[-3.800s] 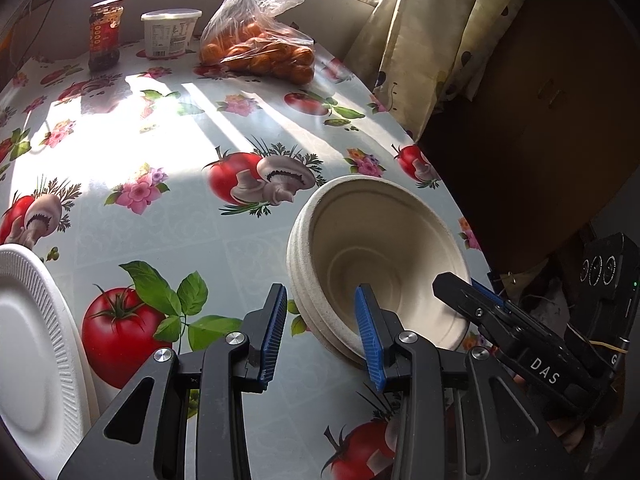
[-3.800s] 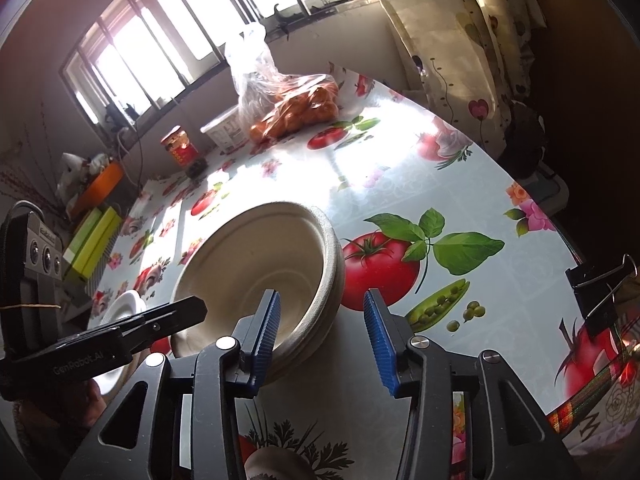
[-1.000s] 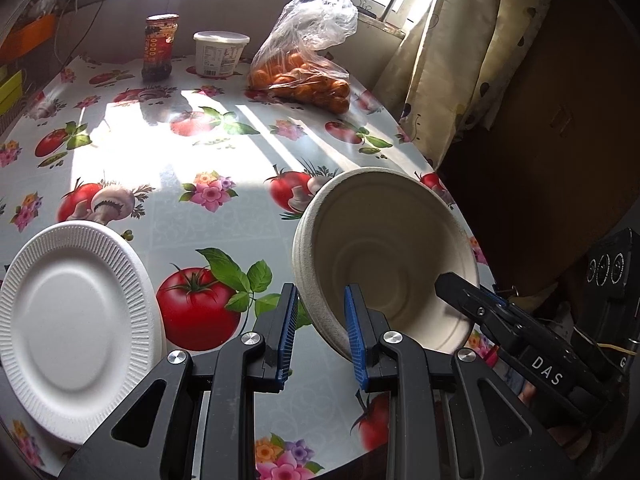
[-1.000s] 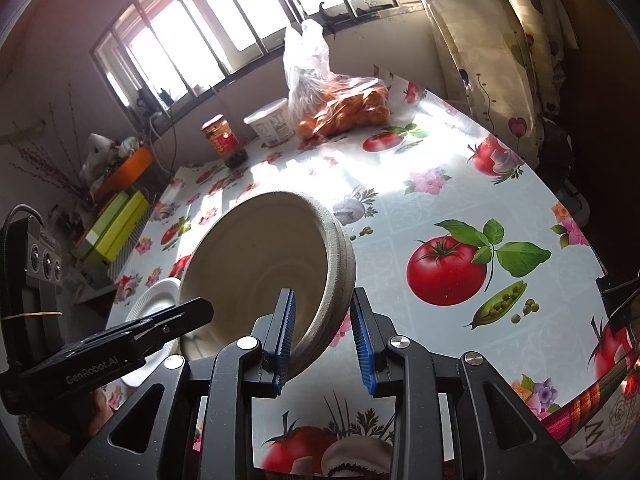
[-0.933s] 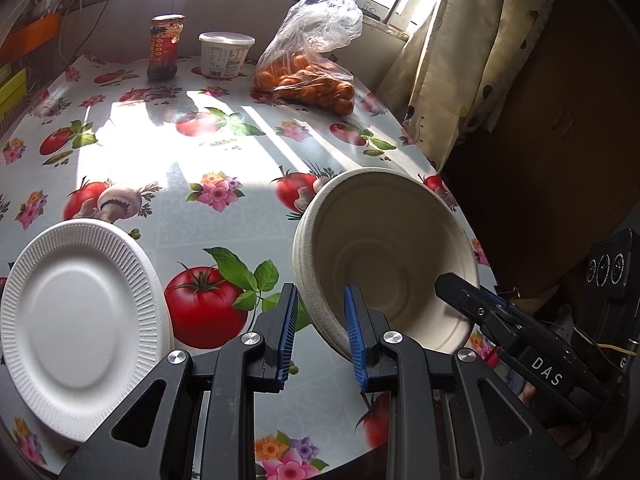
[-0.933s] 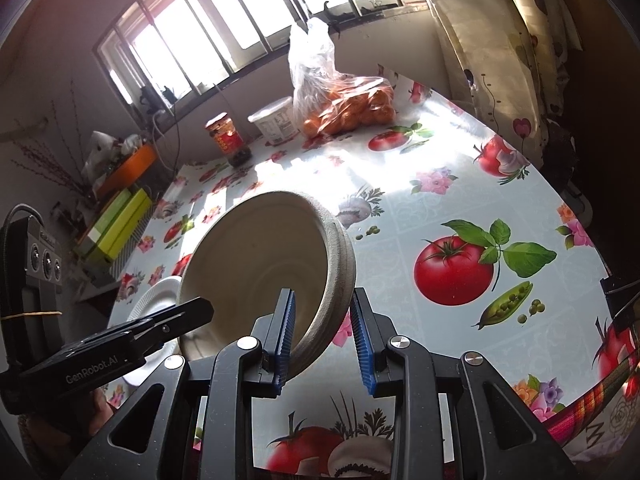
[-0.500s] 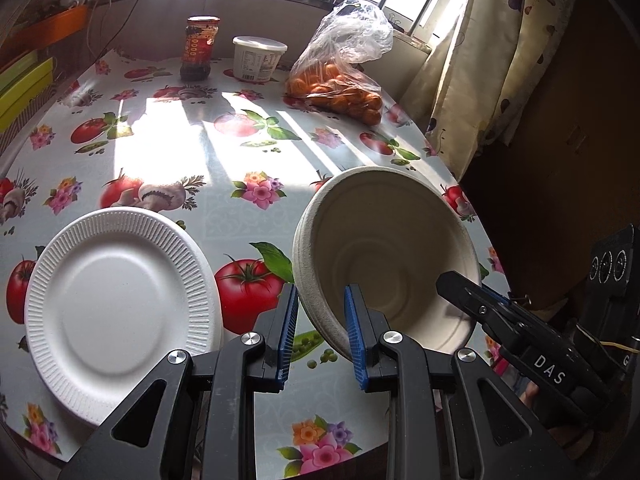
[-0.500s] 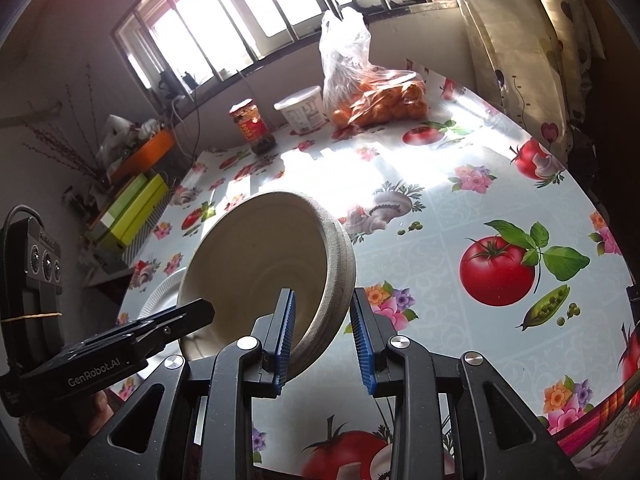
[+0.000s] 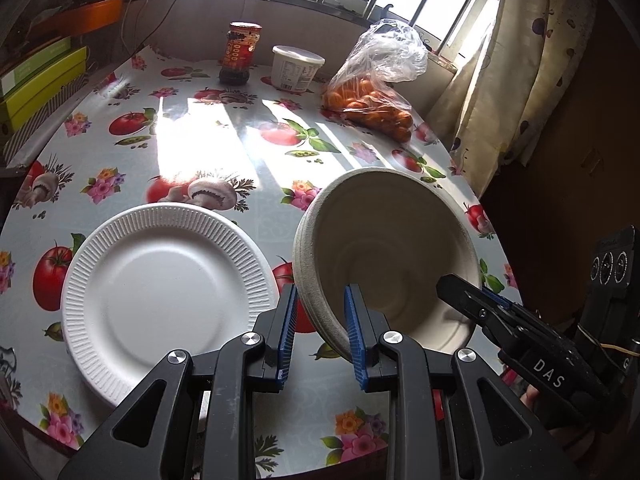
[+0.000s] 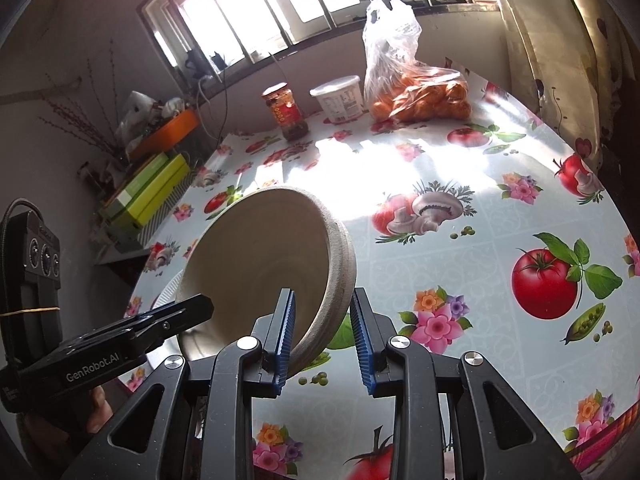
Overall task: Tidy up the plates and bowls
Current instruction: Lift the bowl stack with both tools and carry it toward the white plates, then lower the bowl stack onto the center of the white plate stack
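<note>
Both hand-held grippers, left [image 9: 320, 328] and right [image 10: 323, 340], are clamping opposite rims of a beige stack of nested bowls [image 9: 392, 256], holding it tilted above the desk [image 9: 208, 136], just right of a ribbed white plate [image 9: 160, 288].

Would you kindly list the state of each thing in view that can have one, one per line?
stack of bowls: lifted off the table, tilted, gripped at opposite rims.
left gripper: shut on the stack's rim.
right gripper: shut on the opposite rim.
white plate: flat on the table, empty.
jar: upright, lid on.
white tub: upright, lid on.
bag of oranges: lying on the table, full.
</note>
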Demonstrator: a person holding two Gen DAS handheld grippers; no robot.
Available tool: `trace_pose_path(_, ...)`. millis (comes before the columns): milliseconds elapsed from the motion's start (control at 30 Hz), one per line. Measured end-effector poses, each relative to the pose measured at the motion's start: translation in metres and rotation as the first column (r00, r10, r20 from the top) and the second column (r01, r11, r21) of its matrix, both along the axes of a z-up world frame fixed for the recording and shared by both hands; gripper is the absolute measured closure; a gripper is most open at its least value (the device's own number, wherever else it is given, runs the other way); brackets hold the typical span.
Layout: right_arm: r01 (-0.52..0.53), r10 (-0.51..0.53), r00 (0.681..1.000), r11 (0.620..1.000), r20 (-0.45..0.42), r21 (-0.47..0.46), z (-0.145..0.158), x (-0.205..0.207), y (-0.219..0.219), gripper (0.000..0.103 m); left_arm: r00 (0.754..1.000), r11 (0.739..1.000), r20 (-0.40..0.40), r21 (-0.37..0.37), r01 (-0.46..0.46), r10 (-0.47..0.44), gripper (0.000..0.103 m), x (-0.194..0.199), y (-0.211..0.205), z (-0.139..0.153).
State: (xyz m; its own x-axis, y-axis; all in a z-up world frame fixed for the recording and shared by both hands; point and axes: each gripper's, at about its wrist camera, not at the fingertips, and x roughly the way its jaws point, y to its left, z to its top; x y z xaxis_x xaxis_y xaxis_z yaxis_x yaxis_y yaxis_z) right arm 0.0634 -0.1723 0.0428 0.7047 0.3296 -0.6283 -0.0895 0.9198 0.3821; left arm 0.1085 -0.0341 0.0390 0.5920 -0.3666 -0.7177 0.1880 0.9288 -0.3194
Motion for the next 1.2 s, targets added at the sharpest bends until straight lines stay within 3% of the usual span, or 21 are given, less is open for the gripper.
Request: trace_pose_path(1200,-0.181,0.181,0.983,0.983,-0.035,-0.005,-0.006,0.039,0.091,0.075,0.983,0.983,-0.011,-0.003,-0.185,0.185,0.078,-0.008,0.089,-0.008)
